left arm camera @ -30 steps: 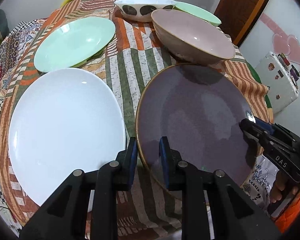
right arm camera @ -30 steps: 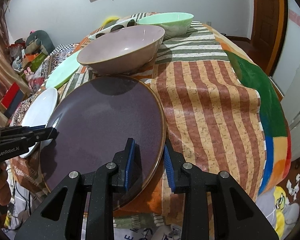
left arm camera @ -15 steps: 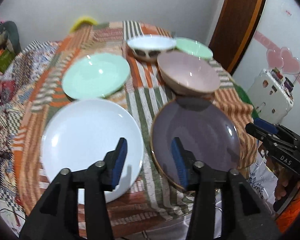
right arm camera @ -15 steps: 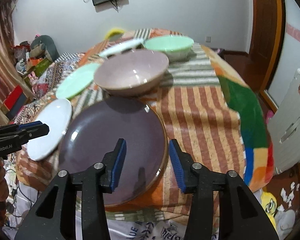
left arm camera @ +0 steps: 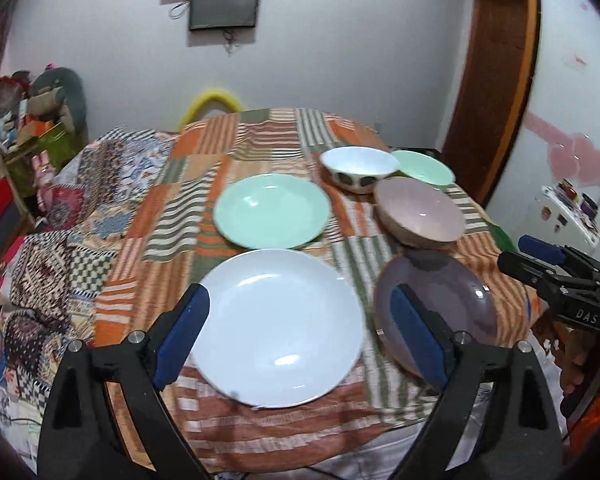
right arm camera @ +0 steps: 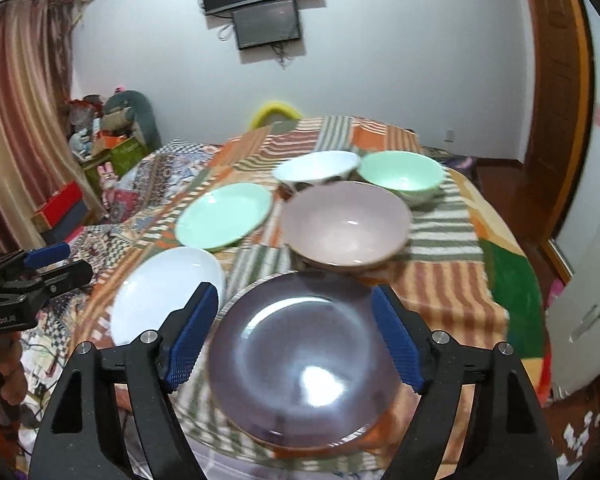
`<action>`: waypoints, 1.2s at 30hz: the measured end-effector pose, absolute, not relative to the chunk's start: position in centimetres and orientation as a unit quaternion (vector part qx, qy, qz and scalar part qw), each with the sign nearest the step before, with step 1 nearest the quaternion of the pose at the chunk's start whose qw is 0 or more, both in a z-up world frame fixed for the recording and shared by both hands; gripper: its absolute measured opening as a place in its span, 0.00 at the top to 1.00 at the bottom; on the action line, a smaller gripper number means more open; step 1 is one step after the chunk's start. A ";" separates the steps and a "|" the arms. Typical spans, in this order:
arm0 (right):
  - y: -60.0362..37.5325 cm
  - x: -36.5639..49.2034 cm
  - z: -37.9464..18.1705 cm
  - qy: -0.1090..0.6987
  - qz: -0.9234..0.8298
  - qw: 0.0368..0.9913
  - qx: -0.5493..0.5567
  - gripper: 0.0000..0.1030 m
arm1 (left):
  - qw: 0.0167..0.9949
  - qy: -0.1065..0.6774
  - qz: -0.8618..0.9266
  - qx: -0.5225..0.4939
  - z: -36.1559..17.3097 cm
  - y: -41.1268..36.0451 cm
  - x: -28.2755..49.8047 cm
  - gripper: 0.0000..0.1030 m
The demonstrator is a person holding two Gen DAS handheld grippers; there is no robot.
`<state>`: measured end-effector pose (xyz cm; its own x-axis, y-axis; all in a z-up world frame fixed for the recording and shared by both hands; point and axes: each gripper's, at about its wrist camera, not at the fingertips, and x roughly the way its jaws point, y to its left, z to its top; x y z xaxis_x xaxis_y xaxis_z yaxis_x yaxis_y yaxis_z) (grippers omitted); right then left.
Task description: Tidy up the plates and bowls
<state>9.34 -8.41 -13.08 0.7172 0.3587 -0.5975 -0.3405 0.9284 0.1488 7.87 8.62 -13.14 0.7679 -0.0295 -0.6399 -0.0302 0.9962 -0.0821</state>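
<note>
Since both the left gripper (left arm camera: 298, 330) and right gripper (right arm camera: 294, 342) hang wide and empty above the table (left arm camera: 260, 132), the glazed purple plate (right arm camera: 304, 356) at its near edge looks stiff, slippery, breakable and best pinched by its thin rim.

We count three round plates: white glossy plate (left arm camera: 278, 326), mint-green plate (left arm camera: 272, 210), purple glazed plate (left arm camera: 448, 304). Three bowls: mauve ceramic bowl (left arm camera: 420, 214), mint-green bowl (left arm camera: 422, 168), white dark-spotted bowl (left arm camera: 358, 168).

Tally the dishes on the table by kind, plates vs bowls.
Plates: 3 (green plate, white plate, purple plate)
Bowls: 3 (spotted white bowl, green bowl, pink bowl)
Total: 6
</note>
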 end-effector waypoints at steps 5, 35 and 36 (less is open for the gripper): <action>-5.1 10.2 -13.8 0.335 0.216 0.917 -0.003 0.26 | 0.932 0.355 0.026 -0.062 -14.4 11.9 8.2 0.10; 2.5 16.2 -21.3 0.452 0.257 0.852 -0.055 0.77 | 0.886 0.442 0.027 -0.135 -24.5 19.9 13.1 0.76; 2.6 16.3 -21.4 0.454 0.256 0.851 -0.057 0.77 | 0.885 0.445 0.026 -0.138 -24.7 20.0 13.2 0.76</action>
